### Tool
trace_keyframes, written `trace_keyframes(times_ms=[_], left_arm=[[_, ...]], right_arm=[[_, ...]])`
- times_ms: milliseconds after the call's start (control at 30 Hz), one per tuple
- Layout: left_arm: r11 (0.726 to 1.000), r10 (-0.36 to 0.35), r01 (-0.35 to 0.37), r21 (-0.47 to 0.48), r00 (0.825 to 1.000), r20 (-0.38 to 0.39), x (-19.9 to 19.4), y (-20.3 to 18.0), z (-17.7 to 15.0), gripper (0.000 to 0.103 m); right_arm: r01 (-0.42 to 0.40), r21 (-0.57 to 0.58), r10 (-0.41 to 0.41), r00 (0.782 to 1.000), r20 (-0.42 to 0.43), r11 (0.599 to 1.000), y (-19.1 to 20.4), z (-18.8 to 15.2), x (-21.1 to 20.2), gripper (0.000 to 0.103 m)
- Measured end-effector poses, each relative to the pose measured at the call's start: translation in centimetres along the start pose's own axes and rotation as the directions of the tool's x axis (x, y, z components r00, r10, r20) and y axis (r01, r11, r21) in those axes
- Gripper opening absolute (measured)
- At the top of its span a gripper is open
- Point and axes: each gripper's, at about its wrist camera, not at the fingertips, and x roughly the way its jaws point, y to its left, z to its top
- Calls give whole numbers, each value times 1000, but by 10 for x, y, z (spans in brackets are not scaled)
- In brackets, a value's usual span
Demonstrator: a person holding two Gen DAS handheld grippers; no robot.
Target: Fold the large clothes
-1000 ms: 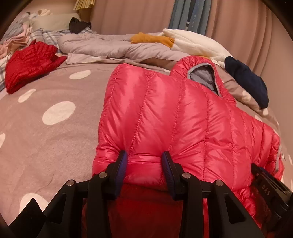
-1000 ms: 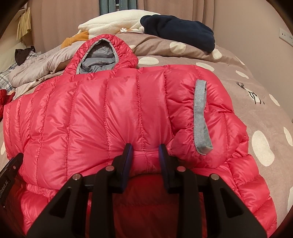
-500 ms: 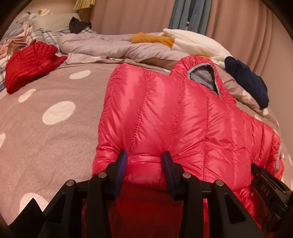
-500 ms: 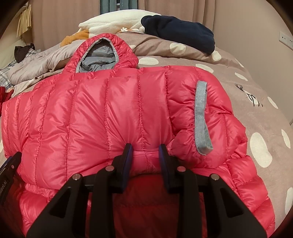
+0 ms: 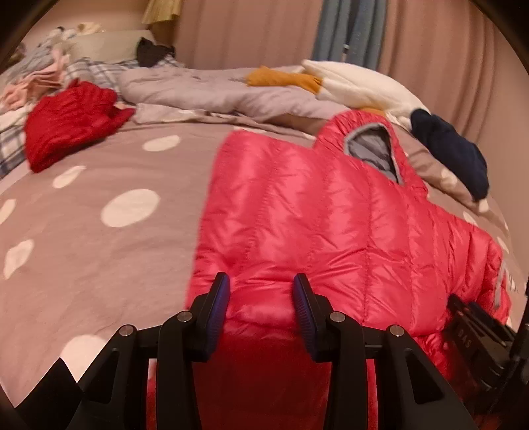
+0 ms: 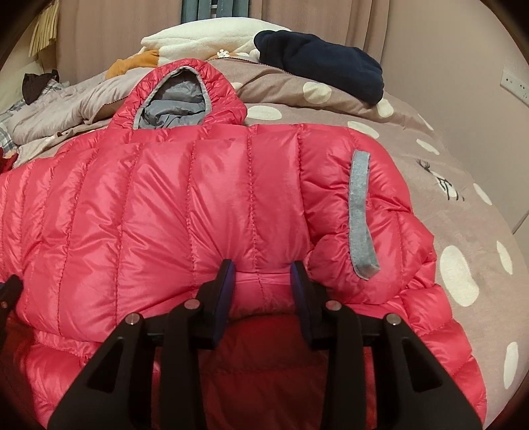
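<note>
**Two grippers pinch hem of red puffer jacket on polka-dot bed**

Nearest the cameras, the left gripper (image 5: 261,297) is closed on a bunched fold at the bottom edge of a shiny pinkish-red quilted hooded down jacket (image 5: 330,225), its blue-padded fingers (image 5: 220,297) pressing the puffy fabric from either side. The right gripper (image 6: 263,284) clamps another fold of the same hem (image 6: 198,205), just beside a grey fabric strip (image 6: 360,215) that lies along the jacket's folded-in right side. The jacket lies spread on a bed covered in a taupe bedspread with white dots (image 5: 99,251), its grey-lined hood (image 6: 178,99) pointing away from the grippers. Farther off to the left, well apart from the jacket, sits a crumpled darker red quilted garment (image 5: 69,125). Beyond the hood, a pale lilac duvet (image 5: 205,96) runs across the bed, with a mustard-yellow cloth (image 5: 284,77), a white fleecy blanket (image 6: 205,38) and a navy fleece garment (image 6: 324,63) heaped near pink curtains (image 5: 251,29).
</note>
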Motion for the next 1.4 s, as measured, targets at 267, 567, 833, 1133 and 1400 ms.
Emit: trace_keyframes(times_ms=[267, 567, 833, 1133, 1400], left_arm=[[996, 63, -59, -70, 996, 57, -36, 21, 5, 39], [987, 112, -87, -133, 975, 194, -72, 50, 14, 60], [964, 131, -56, -260, 951, 280, -92, 78, 23, 86], [925, 211, -71, -373, 913, 348, -119, 110, 32, 102], [888, 301, -103, -449, 867, 397, -155, 131, 32, 102]], right_arm=[[-23, 26, 23, 1000, 6, 999, -5, -2, -1, 38], [21, 3, -21, 1000, 12, 1000, -1, -2, -4, 42], [-48, 81, 44, 998, 51, 996, -14, 8, -25, 73], [46, 30, -53, 944, 327, 999, -16, 29, -113, 103], [-11, 67, -15, 926, 378, 998, -29, 39, -174, 103]])
